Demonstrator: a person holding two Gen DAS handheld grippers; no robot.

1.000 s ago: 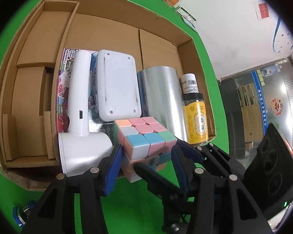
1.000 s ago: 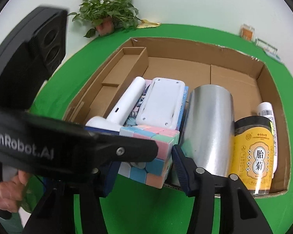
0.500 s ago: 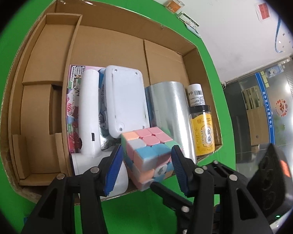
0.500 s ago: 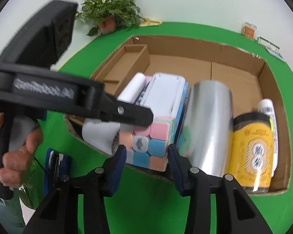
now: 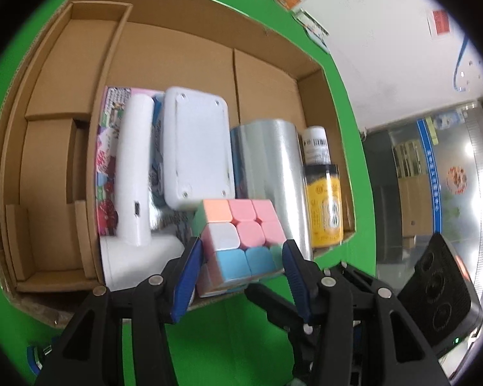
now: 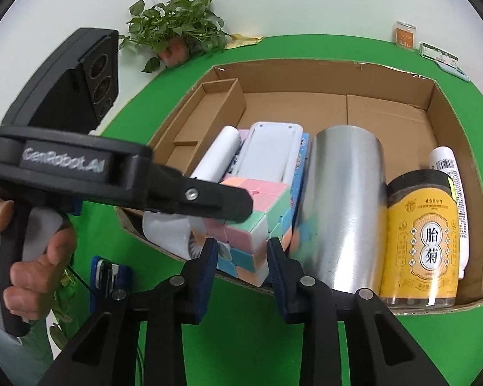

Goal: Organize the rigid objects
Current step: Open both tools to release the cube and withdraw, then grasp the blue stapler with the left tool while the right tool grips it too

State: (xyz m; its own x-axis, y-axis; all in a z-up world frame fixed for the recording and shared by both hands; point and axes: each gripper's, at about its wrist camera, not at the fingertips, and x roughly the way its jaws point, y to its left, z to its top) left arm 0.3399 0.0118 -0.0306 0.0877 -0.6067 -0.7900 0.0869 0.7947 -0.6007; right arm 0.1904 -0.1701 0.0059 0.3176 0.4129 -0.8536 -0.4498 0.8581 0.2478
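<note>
Cardboard box (image 5: 183, 51) fills the left wrist view, sitting on a green desk (image 5: 228, 331), with its things packed side by side along the near wall so that the back stays free. The left gripper (image 5: 240, 263) has its blue fingers (image 5: 190, 267) clamped on a pastel puzzle cube (image 5: 241, 241), holding it just over the box's near edge, between a white handheld device (image 5: 135, 173) and a shiny metal cylinder (image 5: 270, 173); my guess is that gap is where it is meant to go. A flat white gadget (image 5: 196, 148) lies on a colourful printed pack (image 5: 108, 160), and a yellow-labelled jar (image 5: 325, 206) lies beside a white bottle (image 5: 317, 141) carrying a barcode. From the right wrist view, the right gripper (image 6: 241, 257) has just been narrowing its fingers (image 6: 206, 263); the lower part of the cube (image 6: 257, 222) sits between them, but whether the pads press on it yet I cannot tell. It looks like a second grip to steady or take over the cube. The left tool crosses this view, held by a hand (image 6: 32, 257), and its side reads "GenRobot.AI". The jar (image 6: 421, 241) shows the large characters 胎菊 on its yellow label. A potted plant (image 6: 174, 32) stands at the desk's far edge.
</note>
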